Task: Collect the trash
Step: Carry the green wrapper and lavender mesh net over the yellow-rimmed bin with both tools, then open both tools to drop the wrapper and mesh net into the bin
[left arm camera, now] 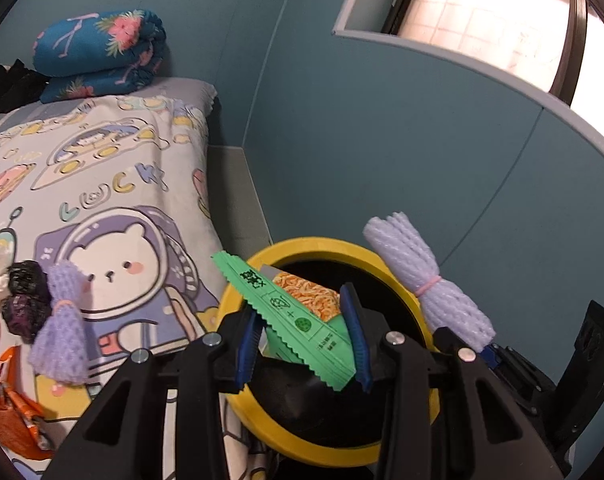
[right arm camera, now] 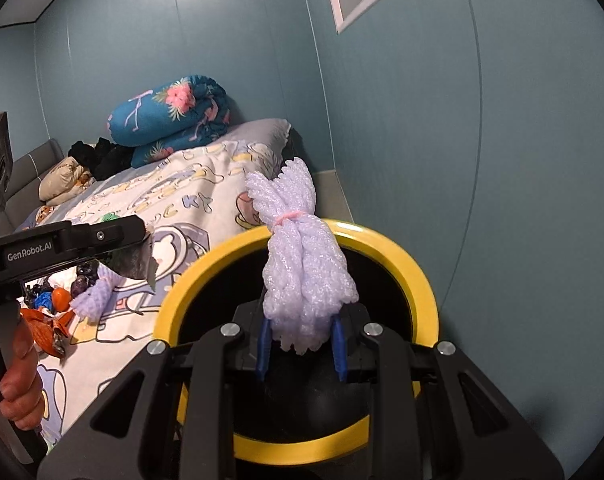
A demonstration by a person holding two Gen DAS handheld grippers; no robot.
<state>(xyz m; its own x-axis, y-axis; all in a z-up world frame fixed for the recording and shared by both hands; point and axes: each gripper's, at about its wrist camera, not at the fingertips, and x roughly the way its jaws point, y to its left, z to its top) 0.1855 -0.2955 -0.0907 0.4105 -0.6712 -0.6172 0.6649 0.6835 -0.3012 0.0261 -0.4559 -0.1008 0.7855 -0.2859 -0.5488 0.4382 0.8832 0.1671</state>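
Bin (left arm camera: 406,258) rim sits beside the bed (left arm camera: 114,184); above it, left tool (left arm camera: 308,338) pinches green packet (left arm camera: 302,320), right tool (right arm camera: 302,344) squeezes purple foam (right arm camera: 302,264).

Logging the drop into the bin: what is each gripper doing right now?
Left gripper: closed on a green serrated noodle packet.
Right gripper: closed on a lilac foam-net bundle.

"GenRobot.AI" is printed in white on the black side bar of my left gripper (right arm camera: 66,250). The cartoon astronaut-bear bedsheet (left arm camera: 114,200) reads "LUCKY" in pastel outline letters. My green serrated-edge noodle sachet (left arm camera: 298,318) carries black print, characters too small to read.
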